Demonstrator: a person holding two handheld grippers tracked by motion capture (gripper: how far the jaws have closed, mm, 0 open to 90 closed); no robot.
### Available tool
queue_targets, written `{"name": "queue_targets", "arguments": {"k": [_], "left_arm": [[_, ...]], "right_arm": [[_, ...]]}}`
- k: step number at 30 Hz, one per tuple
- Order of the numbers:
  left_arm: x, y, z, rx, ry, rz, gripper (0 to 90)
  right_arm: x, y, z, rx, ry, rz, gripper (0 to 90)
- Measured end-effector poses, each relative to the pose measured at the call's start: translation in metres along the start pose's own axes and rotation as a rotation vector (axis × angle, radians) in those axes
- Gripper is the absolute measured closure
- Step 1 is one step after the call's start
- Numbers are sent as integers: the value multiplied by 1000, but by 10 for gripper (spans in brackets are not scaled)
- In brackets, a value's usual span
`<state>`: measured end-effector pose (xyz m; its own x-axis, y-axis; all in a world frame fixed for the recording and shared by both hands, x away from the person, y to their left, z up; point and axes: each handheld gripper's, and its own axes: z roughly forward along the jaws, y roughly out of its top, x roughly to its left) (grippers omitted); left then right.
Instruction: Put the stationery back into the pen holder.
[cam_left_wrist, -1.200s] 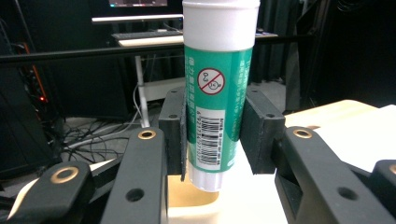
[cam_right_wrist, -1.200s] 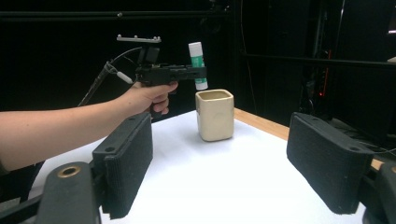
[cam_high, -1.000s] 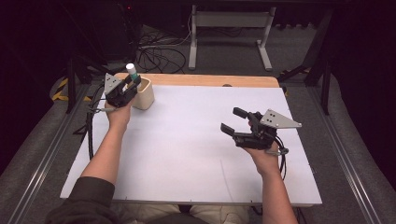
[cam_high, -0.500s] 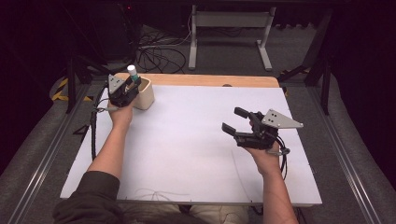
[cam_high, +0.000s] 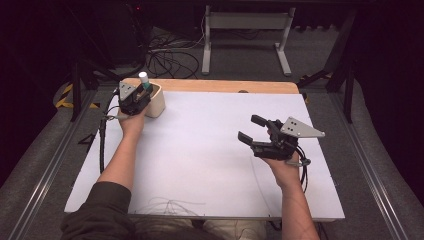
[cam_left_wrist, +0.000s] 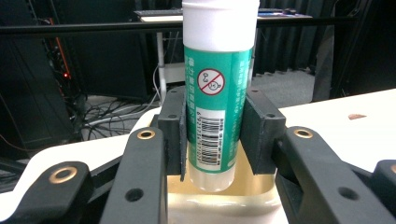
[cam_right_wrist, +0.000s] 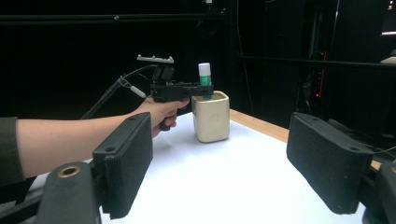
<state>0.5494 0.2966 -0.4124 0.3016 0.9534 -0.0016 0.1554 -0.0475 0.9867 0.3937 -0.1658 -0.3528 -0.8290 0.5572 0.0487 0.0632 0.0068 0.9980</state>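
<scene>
Glue stick (cam_left_wrist: 217, 93) is clamped upright between the left gripper (cam_left_wrist: 217, 135) pads, jaws closed on its green label about mid-body, one pad pressing each side. Stick is a straight cylinder: white cap on top, green printed label with a barcode and a round red prohibition icon, translucent clear base. Its base hangs inside the mouth of a cream cup (cam_left_wrist: 224, 198), below the rim; can't tell whether it touches the bottom. In the high view the left gripper (cam_high: 134, 98) sits over that cup (cam_high: 156, 102) at the far left corner of the table, white cap sticking up above the jaws. Cup is squarish with rounded corners, smooth glossy walls, looks ceramic or plastic; the stick is the only content visible. Right gripper (cam_high: 257, 131) is held over the right half of the table, well apart from the cup, jaws wide open with nothing between them; its flat pads (cam_right_wrist: 126, 163) are black and finely textured. From the right gripper view the cup (cam_right_wrist: 211, 116) stands on the white table sheet (cam_right_wrist: 224, 186), with a bare wooden edge strip (cam_right_wrist: 261, 125) showing just behind it.
</scene>
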Motion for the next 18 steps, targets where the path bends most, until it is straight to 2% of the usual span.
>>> {"name": "queue_targets", "arguments": {"k": [5,11,18], "left_arm": [[-1,-1,1,7,4,4,640],[-1,-5,3,41,1,13,641],[-2,-5,3,42,1,7,639]], "right_arm": [[0,0,0,-1,0,2,231],[0,0,0,0,3,1,232],[0,0,1,2,4,2,232]]}}
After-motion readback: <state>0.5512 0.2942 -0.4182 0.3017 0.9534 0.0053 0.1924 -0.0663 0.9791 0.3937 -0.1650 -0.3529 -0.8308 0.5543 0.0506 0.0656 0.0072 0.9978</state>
